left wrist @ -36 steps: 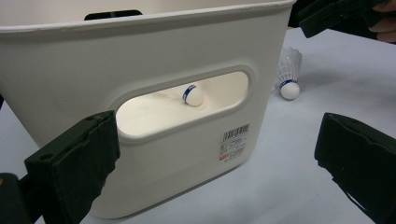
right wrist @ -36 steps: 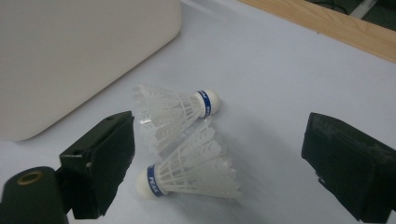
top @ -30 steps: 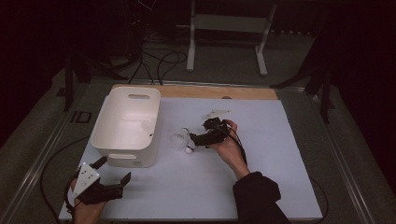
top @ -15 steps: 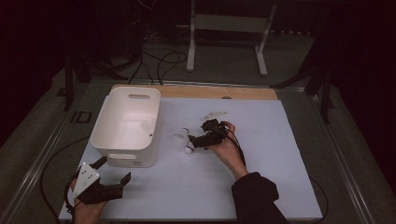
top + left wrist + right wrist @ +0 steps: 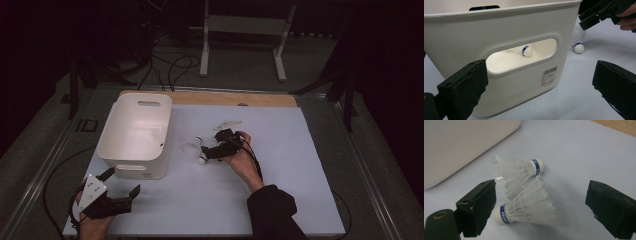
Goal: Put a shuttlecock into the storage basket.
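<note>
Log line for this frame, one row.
right gripper: open over two shuttlecocks | left gripper: open, idle | bin: one shuttlecock inside

White tabletop (image 5: pixel 280 200) under both claws, bare stretch running right of right claw (image 5: pixel 202 150). Wooden strip (image 5: pixel 260 99) along tabletop's far edge, well beyond right claw. White metal stand (image 5: pixel 240 25) on grey floor (image 5: pixel 320 65), farther off past strip. Black cables (image 5: pixel 170 65) looped on floor, far beyond left claw (image 5: pixel 121 181). Metal rail (image 5: pixel 35 185) along tabletop edge, just left of left claw.
</note>
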